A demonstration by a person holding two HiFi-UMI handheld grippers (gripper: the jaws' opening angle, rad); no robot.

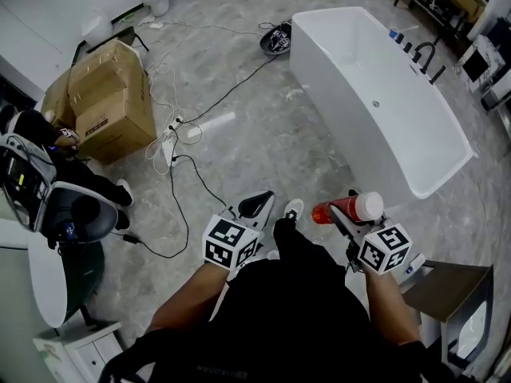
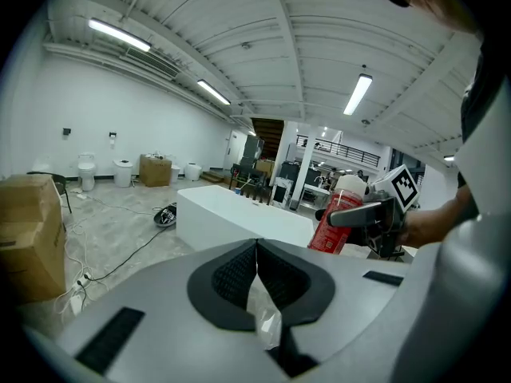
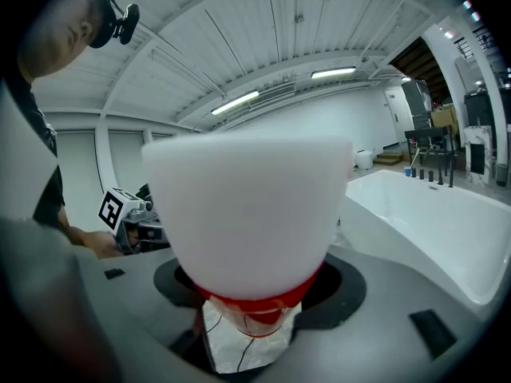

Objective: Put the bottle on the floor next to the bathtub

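We are holding the red plastic bottle with a white cap [image 1: 346,209] in the right hand-held gripper [image 1: 339,215]. Its jaws are clamping the red body from both sides. In the head view the bottle is lying roughly level, with the cap pointing toward 3 o'clock and the red base toward 9 o'clock. In the right gripper view the white cap [image 3: 247,214] is filling the middle of the picture. The red body is sitting behind it, pressed between the dark pads of the right hand-held gripper [image 3: 255,298].

The bottle is not resting on the grey marbled floor [image 1: 263,126]. We are carrying it in front of our body, near the closest end of the white freestanding bathtub [image 1: 383,86], which is lying toward 1 o'clock from the bottle.

The left hand-held gripper [image 1: 255,204] is sitting at 9 o'clock of the right one. Its jaws are pressed together and holding nothing. In the left gripper view the two dark pads of that hand-held gripper [image 2: 256,254] are meeting along one seam. In that view the bottle [image 2: 334,222] is standing out at 2 o'clock beside the bathtub [image 2: 231,214].

A brown cardboard box [image 1: 112,98] is sitting on the floor at 10 o'clock in the head view, with loose cables [image 1: 172,142] trailing beside it.
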